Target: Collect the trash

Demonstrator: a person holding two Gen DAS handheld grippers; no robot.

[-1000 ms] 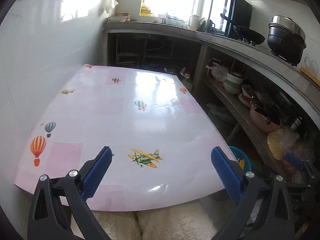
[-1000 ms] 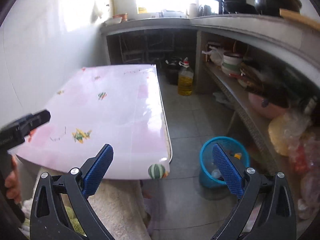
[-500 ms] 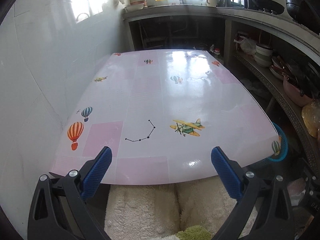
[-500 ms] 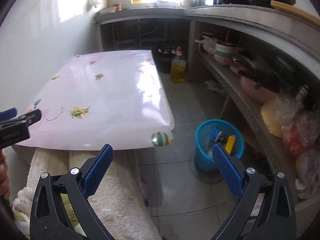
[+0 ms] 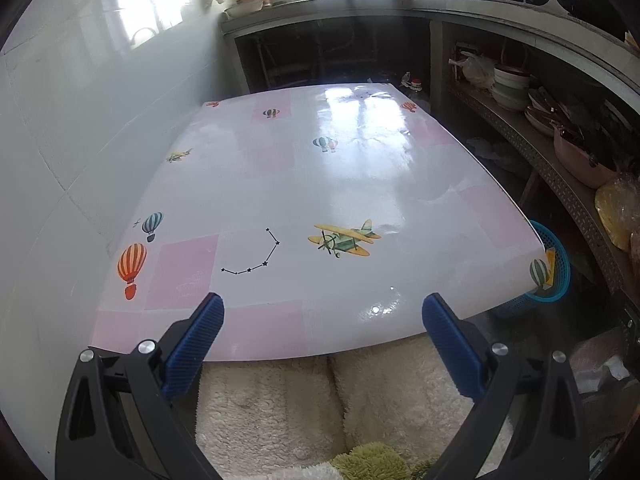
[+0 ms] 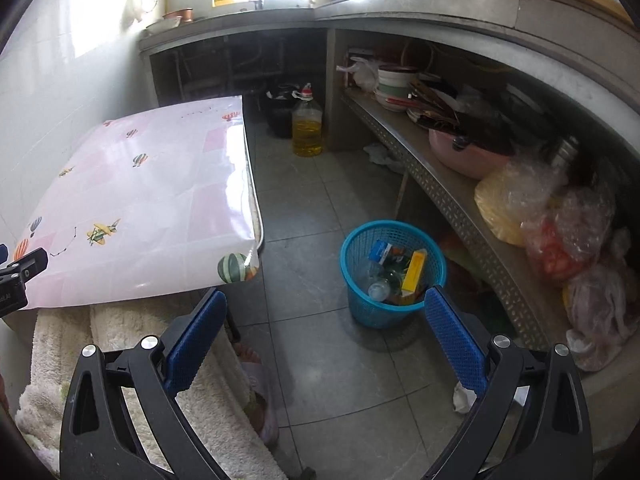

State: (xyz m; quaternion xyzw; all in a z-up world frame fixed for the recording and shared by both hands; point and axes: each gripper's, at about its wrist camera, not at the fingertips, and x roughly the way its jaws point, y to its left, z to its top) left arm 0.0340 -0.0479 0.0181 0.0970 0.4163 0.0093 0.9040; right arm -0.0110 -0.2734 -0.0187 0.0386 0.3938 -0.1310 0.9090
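A blue mesh wastebasket [image 6: 394,272] stands on the tiled floor right of the table, holding a plastic bottle [image 6: 379,289], a yellow box [image 6: 414,271] and a blue-and-white carton [image 6: 383,251]. Its rim [image 5: 558,268] peeks past the table's right corner in the left wrist view. My right gripper [image 6: 326,320] is open and empty, held above the floor just in front of the basket. My left gripper [image 5: 322,320] is open and empty over the near edge of the pink balloon-print table [image 5: 304,184]. No loose trash shows on the tabletop.
A fluffy cream cover [image 5: 304,400] lies below the table's near edge. A cooking oil jug [image 6: 307,128] stands on the floor by the counter. The low shelf [image 6: 460,200] on the right carries bowls, a pink pot and plastic bags. A crumpled white scrap [image 6: 464,394] lies near the right finger.
Both grippers have drawn back from the table, staying open. The left view now takes in the whole tabletop; the right view has pulled back and up, showing the basket's contents.
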